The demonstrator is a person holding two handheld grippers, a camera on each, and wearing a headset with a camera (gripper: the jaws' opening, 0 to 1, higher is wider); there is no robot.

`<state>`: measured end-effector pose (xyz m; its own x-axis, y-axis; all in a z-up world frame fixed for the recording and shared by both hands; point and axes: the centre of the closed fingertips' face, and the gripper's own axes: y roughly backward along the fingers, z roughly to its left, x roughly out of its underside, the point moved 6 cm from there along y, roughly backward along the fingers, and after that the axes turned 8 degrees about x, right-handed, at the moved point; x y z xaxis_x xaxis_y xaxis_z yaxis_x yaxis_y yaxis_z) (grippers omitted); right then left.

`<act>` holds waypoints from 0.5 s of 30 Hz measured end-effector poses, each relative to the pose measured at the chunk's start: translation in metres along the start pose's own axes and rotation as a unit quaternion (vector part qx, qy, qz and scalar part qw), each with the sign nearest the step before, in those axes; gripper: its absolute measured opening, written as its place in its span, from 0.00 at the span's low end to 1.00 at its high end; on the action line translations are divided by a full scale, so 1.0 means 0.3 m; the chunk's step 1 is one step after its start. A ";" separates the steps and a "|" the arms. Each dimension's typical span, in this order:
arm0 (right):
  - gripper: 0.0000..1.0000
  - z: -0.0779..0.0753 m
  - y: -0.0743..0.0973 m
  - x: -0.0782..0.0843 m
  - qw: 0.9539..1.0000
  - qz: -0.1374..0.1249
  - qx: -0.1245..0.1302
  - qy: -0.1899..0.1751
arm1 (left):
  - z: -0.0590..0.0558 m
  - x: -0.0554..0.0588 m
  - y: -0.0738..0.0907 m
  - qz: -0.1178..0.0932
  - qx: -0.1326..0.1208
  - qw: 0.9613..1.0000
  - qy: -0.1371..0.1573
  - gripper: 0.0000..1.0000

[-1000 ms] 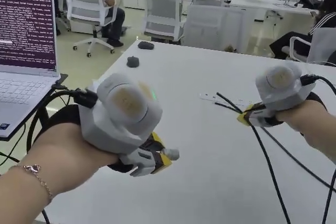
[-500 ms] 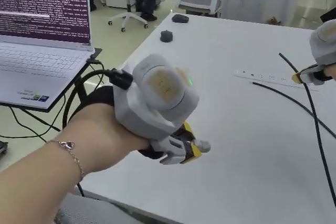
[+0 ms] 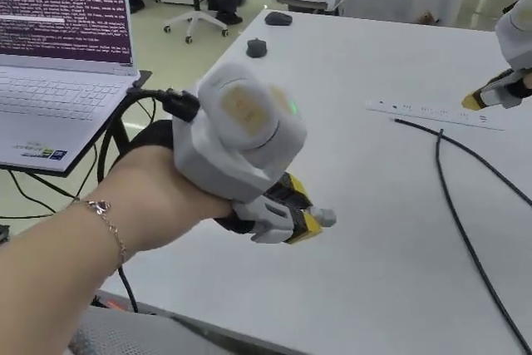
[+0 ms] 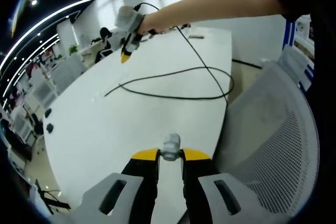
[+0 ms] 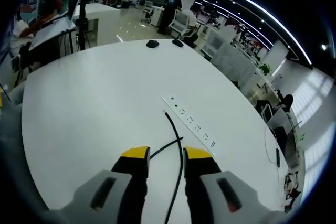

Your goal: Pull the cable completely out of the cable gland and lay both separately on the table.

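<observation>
- The white table [image 3: 374, 272] carried a power strip [image 3: 432, 111], and every place below is given from that strip.
- An open laptop [image 3: 58, 81] stood well to the left of the strip, off the table's edge, with its screen lit.
- Your left hand [image 3: 158, 197] held the left gripper [image 3: 316, 222] well apart from the strip, on its near left, above the table's near edge.
- Its claw was pinched on the grey cable gland [image 3: 326, 219]. In the left gripper view the gland [image 4: 170, 146] stuck up between the two yellow tips of that gripper [image 4: 169, 155], with no cable in it.
- You held the right gripper [image 3: 478, 101] just beside the strip's right end, a little on its far side.
- In the right gripper view that gripper [image 5: 164, 156] had its claw spread, the gap wider than the cable and clamped on nothing.
- The black cable [image 3: 440, 137] lay on the table apart from the gland. One end sat just on the near side of the strip, and the rest ran away from it toward you.
- In the right gripper view the cable [image 5: 176, 135] showed through the gap, its end close to the strip [image 5: 191, 121].
- In the left gripper view the cable [image 4: 178, 97] made a loose loop on the table.
- A dark mouse [image 3: 278, 17] and a small dark knob [image 3: 256, 47] sat well to the far left of the strip.
</observation>
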<state>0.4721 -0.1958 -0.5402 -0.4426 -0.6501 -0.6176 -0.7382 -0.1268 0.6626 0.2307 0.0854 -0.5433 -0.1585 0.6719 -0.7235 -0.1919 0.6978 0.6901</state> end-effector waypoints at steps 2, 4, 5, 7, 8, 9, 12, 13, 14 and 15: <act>0.25 0.022 0.076 0.011 1.000 -0.010 -0.007 0.010 | 0.007 -0.017 -0.008 -0.008 0.006 1.000 -0.006 0.17; 0.24 0.035 0.134 0.021 1.000 -0.020 -0.014 0.015 | 0.008 -0.036 -0.024 -0.020 0.025 0.999 -0.012 0.17; 0.24 0.043 0.158 0.028 0.999 -0.022 -0.019 0.016 | 0.009 -0.042 -0.030 -0.023 0.030 0.999 -0.015 0.17; 0.26 0.073 0.229 0.049 0.999 -0.030 -0.034 0.005 | 0.010 -0.051 -0.051 -0.023 0.036 0.999 -0.023 0.17; 0.26 0.107 0.273 0.059 0.998 -0.045 -0.052 0.000 | 0.012 -0.058 -0.069 -0.030 0.042 0.998 -0.026 0.17; 0.28 0.123 0.304 0.070 0.997 -0.052 -0.058 0.000 | 0.013 -0.059 -0.083 -0.034 0.046 0.998 -0.026 0.17; 0.29 0.192 0.437 0.130 0.995 -0.065 -0.074 -0.017 | 0.014 -0.047 -0.137 -0.029 0.063 0.996 -0.049 0.17; 0.28 0.210 0.471 0.145 0.995 -0.063 -0.076 -0.018 | 0.017 -0.035 -0.159 -0.022 0.067 0.996 -0.054 0.17; 0.27 0.232 0.507 0.158 0.994 -0.066 -0.082 -0.011 | 0.020 -0.027 -0.174 -0.017 0.072 0.995 -0.068 0.17; 0.27 0.244 0.529 0.169 0.994 -0.068 -0.087 -0.003 | 0.023 -0.017 -0.197 -0.016 0.077 0.994 -0.071 0.17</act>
<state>0.2953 -0.1938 -0.4975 -0.3478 -0.6132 -0.7093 -0.6932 -0.3411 0.6349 0.2496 0.0426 -0.5803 -0.0144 0.6686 -0.7435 -0.0431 0.7424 0.6685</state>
